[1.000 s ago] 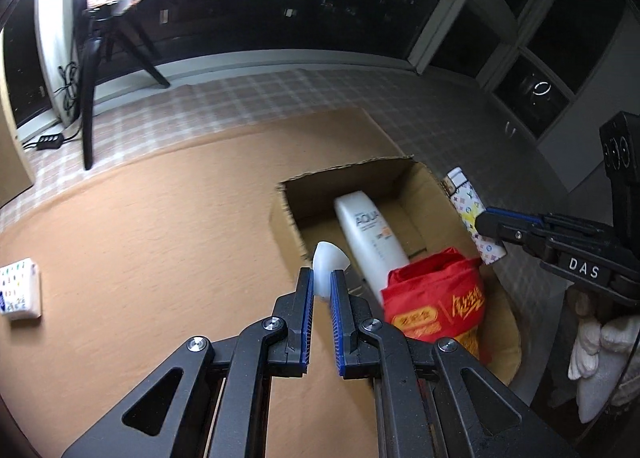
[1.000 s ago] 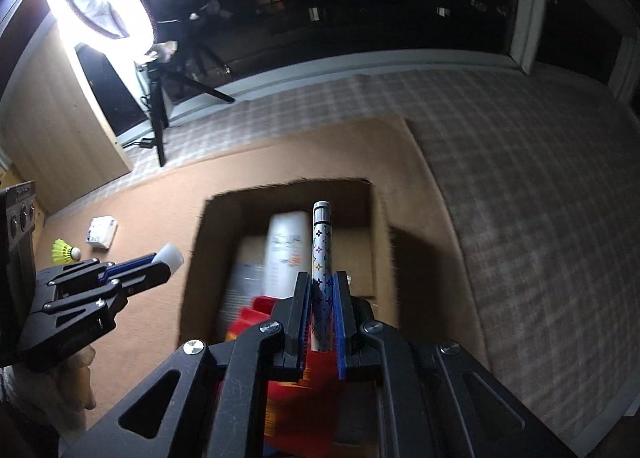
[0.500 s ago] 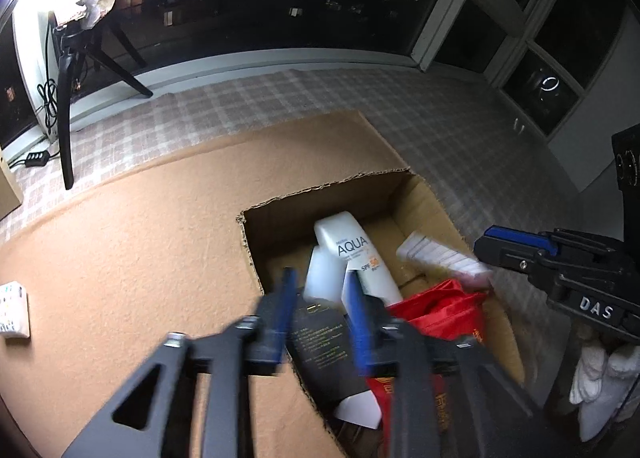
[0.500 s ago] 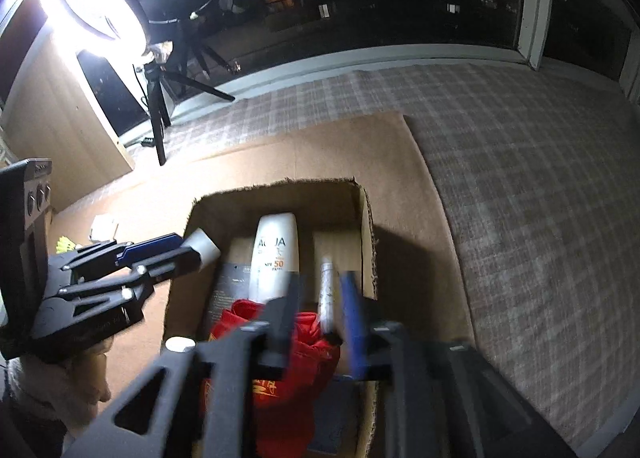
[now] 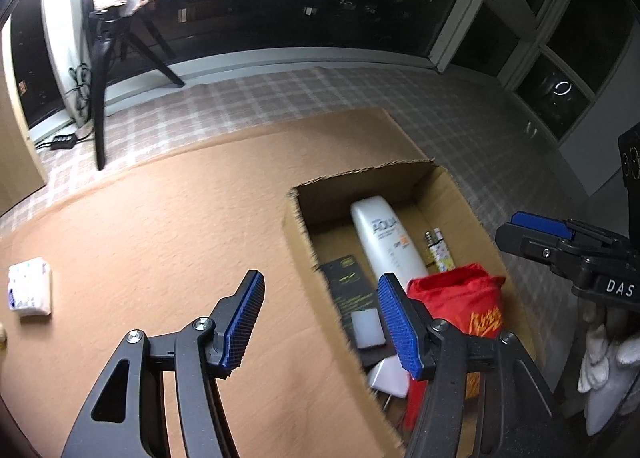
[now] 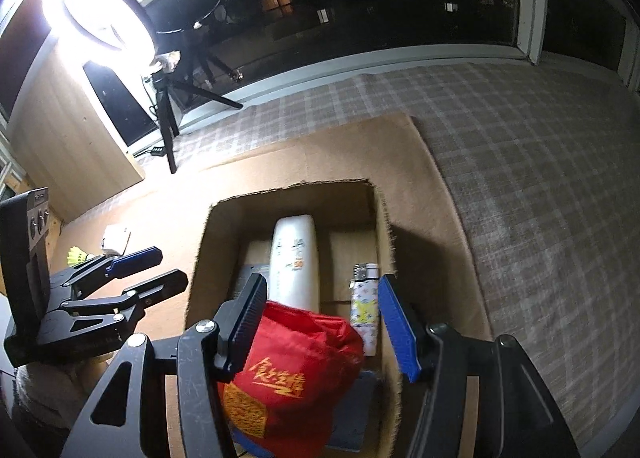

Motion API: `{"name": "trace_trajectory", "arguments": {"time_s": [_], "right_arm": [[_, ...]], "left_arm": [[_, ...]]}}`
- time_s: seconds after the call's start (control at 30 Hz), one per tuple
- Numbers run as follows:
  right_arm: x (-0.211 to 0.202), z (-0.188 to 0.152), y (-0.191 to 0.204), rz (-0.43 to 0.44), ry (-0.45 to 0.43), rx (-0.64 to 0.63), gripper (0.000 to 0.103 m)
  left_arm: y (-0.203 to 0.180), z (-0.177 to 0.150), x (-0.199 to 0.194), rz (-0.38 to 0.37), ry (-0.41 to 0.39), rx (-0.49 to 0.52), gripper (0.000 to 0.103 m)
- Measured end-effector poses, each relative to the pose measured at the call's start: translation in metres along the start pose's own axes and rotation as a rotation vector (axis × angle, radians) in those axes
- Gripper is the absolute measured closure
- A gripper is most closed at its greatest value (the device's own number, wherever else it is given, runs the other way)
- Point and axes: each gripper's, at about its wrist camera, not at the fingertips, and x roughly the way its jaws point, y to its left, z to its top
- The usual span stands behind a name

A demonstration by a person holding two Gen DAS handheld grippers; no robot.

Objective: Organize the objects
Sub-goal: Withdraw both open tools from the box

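An open cardboard box (image 5: 298, 225) (image 6: 376, 217) stands on the brown mat. Inside lie a white AQUA tube (image 5: 384, 242) (image 6: 294, 258), a patterned lighter (image 5: 440, 254) (image 6: 364, 306), a red bag (image 5: 460, 302) (image 6: 296, 370) and a black packet (image 5: 346, 290) with a small white piece (image 5: 368, 328) resting on it. My left gripper (image 5: 320, 322) (image 6: 168, 268) hovers over the box's left edge. Its jaws are opening and grip nothing. My right gripper (image 6: 324, 322) (image 5: 508, 227) hangs above the red bag and the lighter, jaws opening, pads touching neither.
A white pack (image 5: 30, 292) (image 6: 116, 238) and a yellow shuttlecock (image 6: 78, 256) lie on the mat left of the box. A ring light (image 6: 96, 17) on a tripod (image 5: 100, 97) stands by the dark window. Checked carpet (image 6: 520, 177) surrounds the mat.
Both grippers have opened. The white piece left my left gripper and the patterned lighter left my right one; both now lie in the box.
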Motion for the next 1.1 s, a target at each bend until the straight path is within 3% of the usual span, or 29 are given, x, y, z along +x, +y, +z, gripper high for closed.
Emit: {"name": "trace_trajectory", "arguments": {"time_s": [0.3, 0.67, 0.9, 1.1], "right_arm": [[-0.006, -0.014, 0.047, 0.06, -0.033, -0.037, 0.045], [0.002, -0.036, 0.112, 0.127, -0.013, -0.085, 0.042], [0.011, -0.048, 0.161, 0.172, 0.03, -0.135, 0.041], [0.03, -0.063, 0.196, 0.178, 0.097, -0.152, 0.039]], "left_arm": [[0.031, -0.026, -0.057, 0.071, -0.055, 0.012, 0.04], [0.076, -0.072, -0.133, 0.135, -0.117, -0.012, 0.04], [0.107, -0.096, -0.168, 0.175, -0.14, -0.039, 0.039], [0.155, -0.135, -0.194, 0.208, -0.131, -0.134, 0.039]]}}
